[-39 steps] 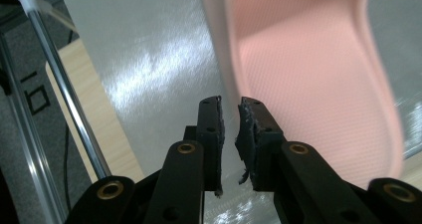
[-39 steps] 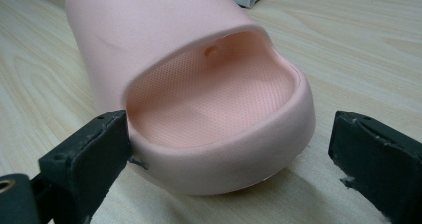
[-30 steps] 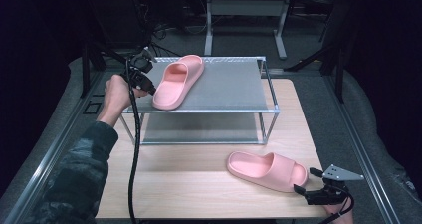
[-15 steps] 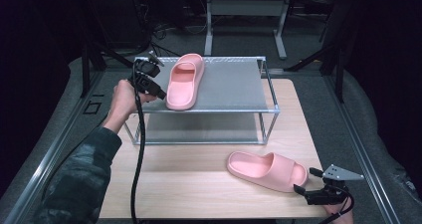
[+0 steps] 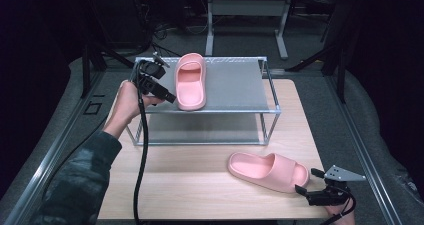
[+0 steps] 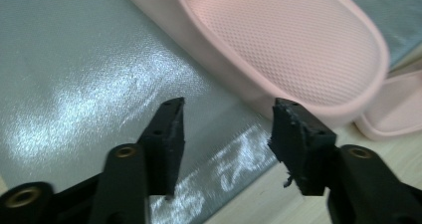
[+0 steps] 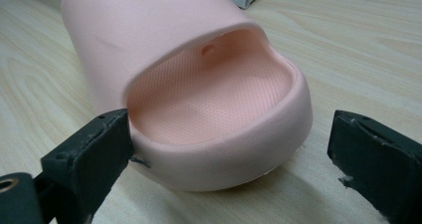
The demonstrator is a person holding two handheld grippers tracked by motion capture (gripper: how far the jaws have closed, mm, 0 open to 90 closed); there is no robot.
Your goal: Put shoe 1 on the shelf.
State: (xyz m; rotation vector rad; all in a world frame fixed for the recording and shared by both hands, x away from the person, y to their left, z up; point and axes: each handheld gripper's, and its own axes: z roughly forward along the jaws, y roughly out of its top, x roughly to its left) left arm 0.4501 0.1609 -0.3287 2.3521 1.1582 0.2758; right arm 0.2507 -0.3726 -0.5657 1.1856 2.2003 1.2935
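One pink slipper (image 5: pixel 191 80) lies on the top of a metal rack (image 5: pixel 235 85), lengthwise, strap end away from me. My left gripper (image 5: pixel 169 97) sits at its near left side; its jaws have just been opening. In the left gripper view the gripper (image 6: pixel 226 109) stands open with nothing between the jaws, and the slipper's sole edge (image 6: pixel 278 45) lies just beyond. The second pink slipper (image 5: pixel 267 171) lies on the wooden table (image 5: pixel 200 185). My right gripper (image 5: pixel 306 191) is open at its right end. The slipper's end (image 7: pixel 209 99) sits between the wide jaws (image 7: pixel 229 129).
The rack has a lower shelf (image 5: pixel 200 130) under the grey top, framed by thin metal posts. A cable (image 5: pixel 142 155) trails from the left gripper across the table's left part. Dark stands and floor surround the table.
The slipper on the rack has turned from a slant to lie straight along the top. My left gripper has let go of it and drawn back a little. The right gripper has stayed put.
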